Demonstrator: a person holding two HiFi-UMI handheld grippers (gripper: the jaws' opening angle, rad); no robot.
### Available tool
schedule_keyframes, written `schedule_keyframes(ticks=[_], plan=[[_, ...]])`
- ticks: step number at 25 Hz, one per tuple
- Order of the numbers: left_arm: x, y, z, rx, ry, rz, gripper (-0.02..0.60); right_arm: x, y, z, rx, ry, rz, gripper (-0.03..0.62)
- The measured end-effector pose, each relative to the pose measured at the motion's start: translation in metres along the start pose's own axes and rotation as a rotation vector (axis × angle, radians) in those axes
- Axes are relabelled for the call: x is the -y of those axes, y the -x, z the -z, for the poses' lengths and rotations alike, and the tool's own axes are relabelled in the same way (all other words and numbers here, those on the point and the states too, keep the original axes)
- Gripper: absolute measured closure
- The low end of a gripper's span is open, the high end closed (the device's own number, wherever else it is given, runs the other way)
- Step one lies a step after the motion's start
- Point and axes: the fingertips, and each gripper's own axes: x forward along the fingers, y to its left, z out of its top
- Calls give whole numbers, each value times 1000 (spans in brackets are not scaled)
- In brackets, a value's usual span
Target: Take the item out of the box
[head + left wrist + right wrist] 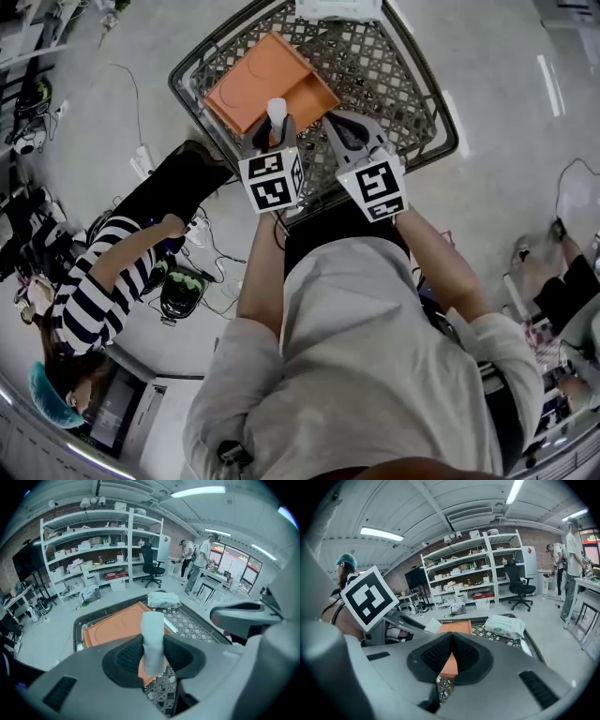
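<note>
An open orange box (267, 80) lies in a grey wire basket (412, 94). My left gripper (277, 124) is shut on a small white upright item (277, 110) and holds it just above the box's near edge. In the left gripper view the white item (152, 639) stands pinched between the dark pads, with the orange box (112, 627) behind it. My right gripper (349, 127) hovers beside it over the basket mesh. Its pads (461, 656) are pressed together with nothing between them, and the orange box (454, 627) shows beyond.
A white soft pack (505, 625) lies at the basket's far end. A person in a striped top (103, 281) sits on the floor to the left, among cables and a power strip (142, 161). Shelving (89, 550) and an office chair (151, 569) stand further off.
</note>
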Motion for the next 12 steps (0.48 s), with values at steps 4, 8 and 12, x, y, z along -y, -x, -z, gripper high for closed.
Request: schedule_keyframes(ticks=[4,8,12], plan=[[-8,23,0,59,15,-2,445,-17,0,-9,7,39,-4,591],[-10,24,7,100,4,4,445,-21,-9,-5,20,71,-13,591],[-9,42,3,157,4,2,445,-28,-8,-13,35,87,-9,591]])
